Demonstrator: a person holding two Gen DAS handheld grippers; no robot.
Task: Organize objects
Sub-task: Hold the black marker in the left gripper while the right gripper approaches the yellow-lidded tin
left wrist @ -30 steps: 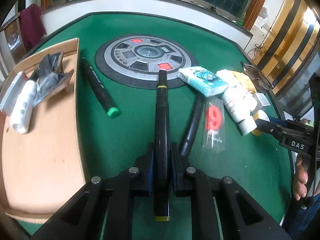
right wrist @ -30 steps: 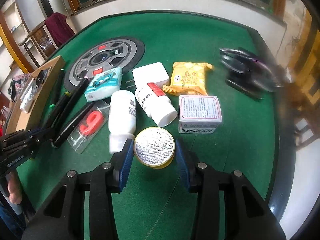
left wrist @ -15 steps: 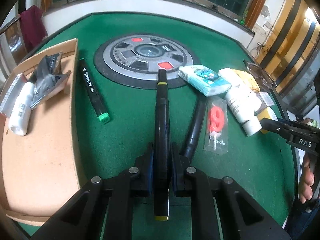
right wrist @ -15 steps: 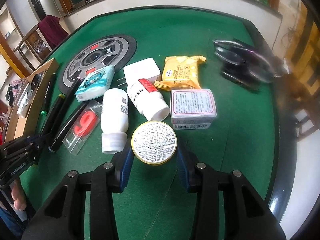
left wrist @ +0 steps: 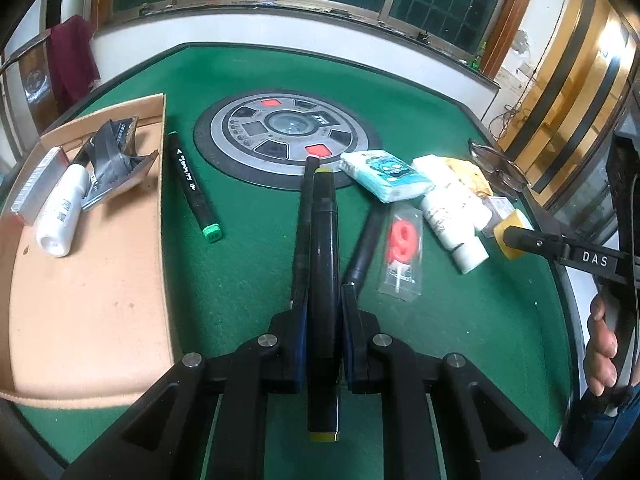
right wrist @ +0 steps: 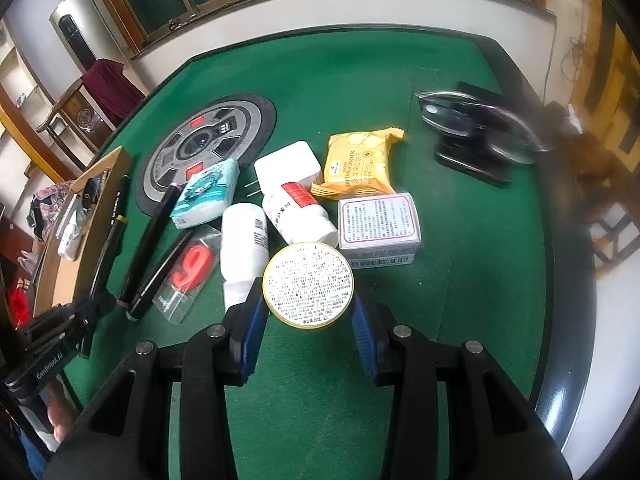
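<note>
My left gripper [left wrist: 324,316] is shut on a black marker [left wrist: 325,264] with olive-yellow ends, held just above the green table. A second black marker [left wrist: 305,216] lies right beside it and a third [left wrist: 362,256] to its right. A green-capped marker [left wrist: 192,188] lies next to the cardboard tray [left wrist: 88,300] on the left. My right gripper [right wrist: 308,314] is shut on a round yellow tin [right wrist: 308,284] with a printed white lid, its blue pads [right wrist: 253,316] against the rim. The same tin [left wrist: 509,236] shows at the right of the left wrist view.
Around the tin lie two white bottles [right wrist: 244,244], a red "9" candle in a bag [right wrist: 190,268], a tissue pack [right wrist: 206,194], a white charger [right wrist: 288,166], a yellow snack pack [right wrist: 358,164] and a printed box [right wrist: 378,224]. Glasses on a black case [right wrist: 472,136] sit far right. The tray holds a bottle [left wrist: 62,212] and a dark wrapper [left wrist: 108,156].
The marker in my left gripper has come up slightly, and the black marker beside it now shows. The tin in my right gripper looks a little higher, over the bottle and box edges.
</note>
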